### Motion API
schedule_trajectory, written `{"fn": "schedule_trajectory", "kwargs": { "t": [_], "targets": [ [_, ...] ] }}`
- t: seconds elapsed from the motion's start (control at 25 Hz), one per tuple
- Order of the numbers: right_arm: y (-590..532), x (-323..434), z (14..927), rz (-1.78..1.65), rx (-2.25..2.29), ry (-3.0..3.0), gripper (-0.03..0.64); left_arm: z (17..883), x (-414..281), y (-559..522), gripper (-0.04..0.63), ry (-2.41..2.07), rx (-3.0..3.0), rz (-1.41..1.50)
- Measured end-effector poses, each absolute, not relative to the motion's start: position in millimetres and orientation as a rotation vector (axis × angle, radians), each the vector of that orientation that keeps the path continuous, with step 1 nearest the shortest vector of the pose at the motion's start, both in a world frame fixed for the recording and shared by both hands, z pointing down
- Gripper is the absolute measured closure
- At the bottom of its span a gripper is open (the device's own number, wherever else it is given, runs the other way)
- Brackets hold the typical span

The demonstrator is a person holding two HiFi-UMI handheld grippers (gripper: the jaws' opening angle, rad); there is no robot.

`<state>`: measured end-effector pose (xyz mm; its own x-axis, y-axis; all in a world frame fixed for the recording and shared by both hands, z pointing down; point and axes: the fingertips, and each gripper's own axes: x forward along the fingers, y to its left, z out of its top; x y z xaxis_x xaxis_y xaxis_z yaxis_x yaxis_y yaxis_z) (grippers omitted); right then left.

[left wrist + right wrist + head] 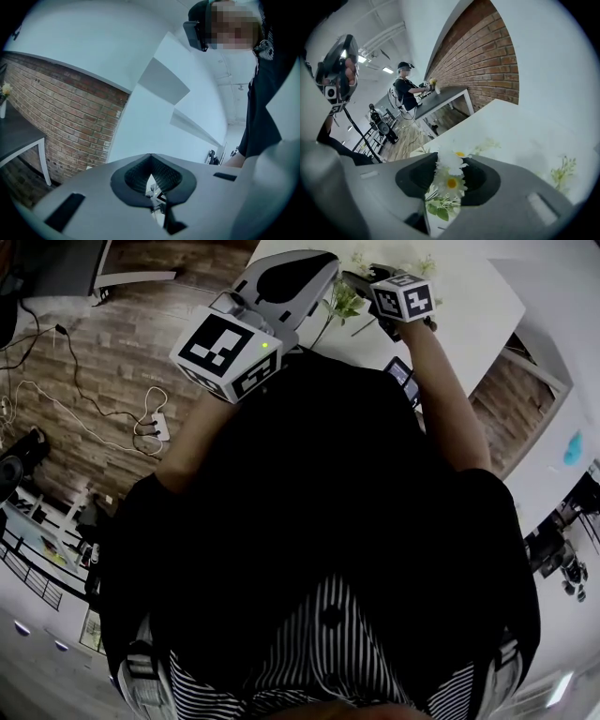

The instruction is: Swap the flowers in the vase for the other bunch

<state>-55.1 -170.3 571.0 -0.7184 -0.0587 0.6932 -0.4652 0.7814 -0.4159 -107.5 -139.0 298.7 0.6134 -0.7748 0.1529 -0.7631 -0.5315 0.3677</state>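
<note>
My right gripper (448, 187) is closed round a bunch of white daisies (451, 182) with yellow centres and green leaves; the heads fill the gap between its jaws. It points down at the white table (520, 140). From the head camera that gripper (361, 282) sits over the table's near part, with pale green sprigs and stems (345, 302) beside its tip. My left gripper (319, 268) is held up close to the right one, shut and with nothing in it (152, 180); it faces a white wall. No vase shows on this table.
More pale green sprigs (562, 171) lie on the white table. A small dark device (401, 371) is near its edge. Cables and a power strip (157, 427) run over the wood floor on the left. Another person (407, 89) works at a dark table by the brick wall (61, 117).
</note>
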Motion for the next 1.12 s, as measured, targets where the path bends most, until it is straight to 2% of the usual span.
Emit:
{"fn": "schedule_trajectory", "kwargs": {
  "t": [0.16,0.28,0.56,0.68,0.8,0.96,1.12],
  "targets": [
    [-174.7,-53.1,589.3,0.821,0.406,-2.287,0.469,309.2,-98.2,-144.1,0.591,-1.207,2.453,-0.018],
    [-177.6,-50.1,585.7,0.814,0.433,-2.274,0.430,304.7,-93.1,-147.1,0.591,-1.188,2.458,-0.016],
    [-203.1,-42.7,554.9,0.859,0.532,-2.312,0.291,305.8,-91.7,-161.4,0.591,-1.142,2.452,-0.012],
    [-216.3,-30.1,550.6,0.839,0.592,-2.306,0.251,306.0,-84.6,-168.0,0.591,-1.118,2.462,-0.010],
    [-220.0,-16.9,558.2,0.710,0.588,-2.237,0.221,306.0,-79.8,-172.9,0.591,-1.095,2.474,-0.005],
    [-201.7,-7.8,582.6,0.395,0.396,-1.998,0.211,309.9,-82.5,-178.4,0.591,-1.069,2.476,0.000],
    [-212.1,12.1,582.3,0.120,0.396,-1.842,0.205,308.5,-77.4,-182.7,0.591,-1.059,2.485,0.002]
  ]
}}
